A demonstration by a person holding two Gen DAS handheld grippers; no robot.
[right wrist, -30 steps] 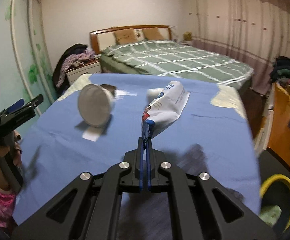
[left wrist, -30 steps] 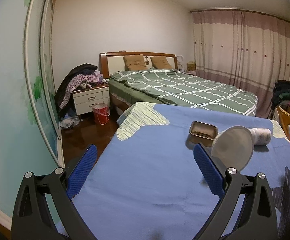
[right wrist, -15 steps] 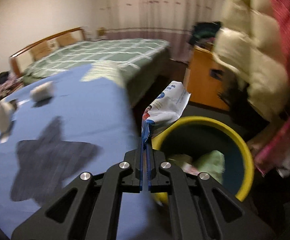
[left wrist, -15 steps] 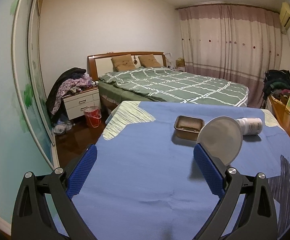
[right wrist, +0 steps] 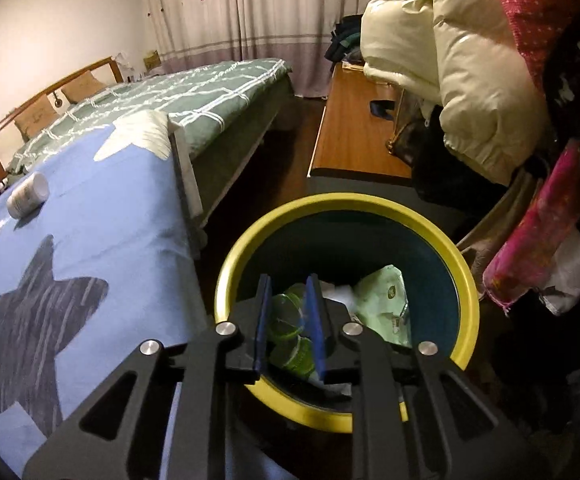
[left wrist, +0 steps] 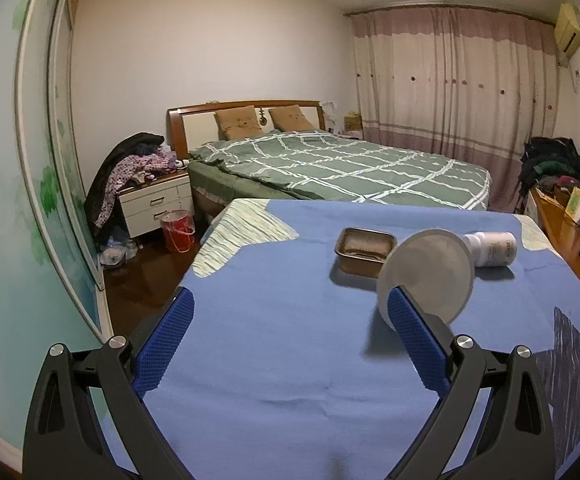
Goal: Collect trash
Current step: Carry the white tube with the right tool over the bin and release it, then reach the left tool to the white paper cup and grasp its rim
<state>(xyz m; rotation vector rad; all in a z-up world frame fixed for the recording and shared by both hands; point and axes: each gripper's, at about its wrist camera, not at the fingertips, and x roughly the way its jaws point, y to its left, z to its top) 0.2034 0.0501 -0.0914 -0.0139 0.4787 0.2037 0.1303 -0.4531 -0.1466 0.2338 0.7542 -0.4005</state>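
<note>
My right gripper point(right wrist: 288, 282) hangs over the yellow-rimmed trash bin point(right wrist: 241, 248). Its jaws are opening and nothing is pinched between them. Through the gap I see a green plastic container point(right wrist: 287, 320) lying in the bin, with a pale green packet point(right wrist: 386, 300) beside it. My left gripper point(left wrist: 290, 300) is open above the blue cloth point(left wrist: 269, 340). A white paper cup point(left wrist: 430, 276) lies on its side just beyond the right finger point(left wrist: 414, 336). Behind it sit a small metal tin point(left wrist: 364, 250) and a tipped white bottle point(left wrist: 494, 248); the right wrist view also shows this bottle point(right wrist: 27, 196).
A green checked bed point(left wrist: 330, 168) stands beyond the table. A wooden cabinet point(right wrist: 354, 128) and hanging coats point(right wrist: 470, 60) crowd the bin's far and right sides. A nightstand point(left wrist: 155, 204) and red bucket point(left wrist: 177, 230) stand on the floor at left.
My right gripper swung from over the table to above the bin and parted its jaws; the white and blue wrapper it held is gone from them. The left gripper barely moved.
</note>
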